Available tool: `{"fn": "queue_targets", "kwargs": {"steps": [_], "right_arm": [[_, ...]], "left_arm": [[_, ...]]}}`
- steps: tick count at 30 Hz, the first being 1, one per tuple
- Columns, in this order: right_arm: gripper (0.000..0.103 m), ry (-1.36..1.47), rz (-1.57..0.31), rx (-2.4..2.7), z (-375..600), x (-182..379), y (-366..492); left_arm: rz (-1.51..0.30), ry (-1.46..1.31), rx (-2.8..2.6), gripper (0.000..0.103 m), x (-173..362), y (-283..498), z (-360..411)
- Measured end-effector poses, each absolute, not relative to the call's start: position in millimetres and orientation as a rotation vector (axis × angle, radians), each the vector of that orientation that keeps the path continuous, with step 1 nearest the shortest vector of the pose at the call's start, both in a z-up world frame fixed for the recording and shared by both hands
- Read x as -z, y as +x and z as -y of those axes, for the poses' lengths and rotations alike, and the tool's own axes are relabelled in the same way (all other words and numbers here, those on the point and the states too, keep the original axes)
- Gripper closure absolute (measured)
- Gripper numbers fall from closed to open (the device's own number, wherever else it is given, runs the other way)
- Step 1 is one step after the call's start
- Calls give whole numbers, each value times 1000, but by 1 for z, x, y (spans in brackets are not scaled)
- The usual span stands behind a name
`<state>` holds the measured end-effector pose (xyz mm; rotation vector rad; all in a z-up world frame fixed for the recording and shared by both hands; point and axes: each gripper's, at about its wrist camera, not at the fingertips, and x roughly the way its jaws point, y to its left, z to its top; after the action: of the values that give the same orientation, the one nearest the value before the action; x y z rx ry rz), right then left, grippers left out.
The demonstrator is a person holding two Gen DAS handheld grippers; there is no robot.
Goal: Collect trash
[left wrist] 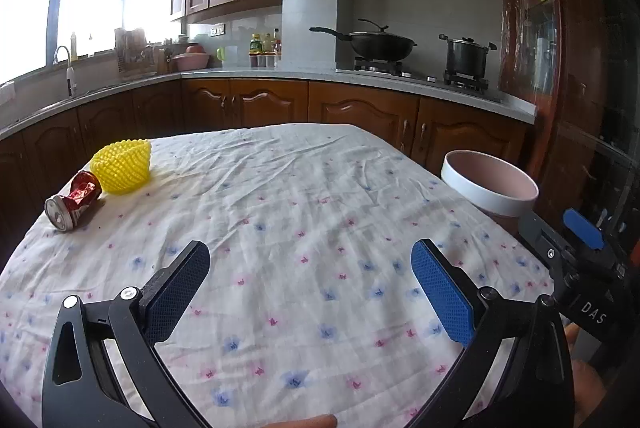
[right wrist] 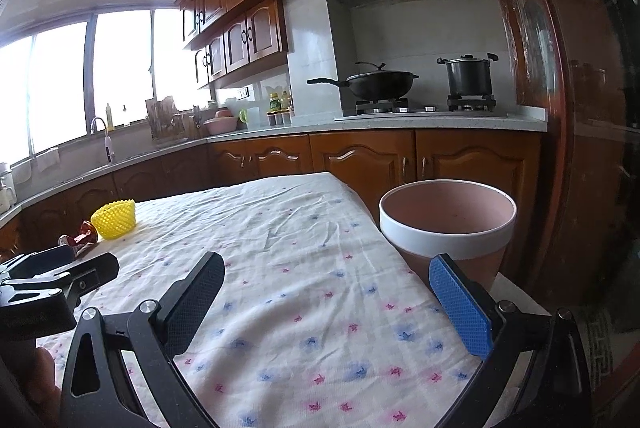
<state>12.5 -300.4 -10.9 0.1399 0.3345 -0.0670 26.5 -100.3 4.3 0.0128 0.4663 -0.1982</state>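
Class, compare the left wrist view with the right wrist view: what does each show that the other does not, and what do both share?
Only the left wrist view shows the left gripper fingers, open. Only the right wrist view shows the right gripper fingers, open. Both share the crushed can, yellow foam net, pink bin and floral tablecloth.

Blown-out window (left wrist: 60, 0) glare, fisheye-warped edges

Black left gripper (left wrist: 310, 288) with blue textured pads, silver screws, right gripper (right wrist: 326, 298) alike (white "DAS" marking)
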Motion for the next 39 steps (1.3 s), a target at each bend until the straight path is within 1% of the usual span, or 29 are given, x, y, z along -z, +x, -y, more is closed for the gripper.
{"fn": "queue_targets", "kwargs": {"steps": [39], "right_arm": [[0,151,-325,43,298,7,11]], "left_arm": [[-466,20,172,0,-4,27,100]]}}
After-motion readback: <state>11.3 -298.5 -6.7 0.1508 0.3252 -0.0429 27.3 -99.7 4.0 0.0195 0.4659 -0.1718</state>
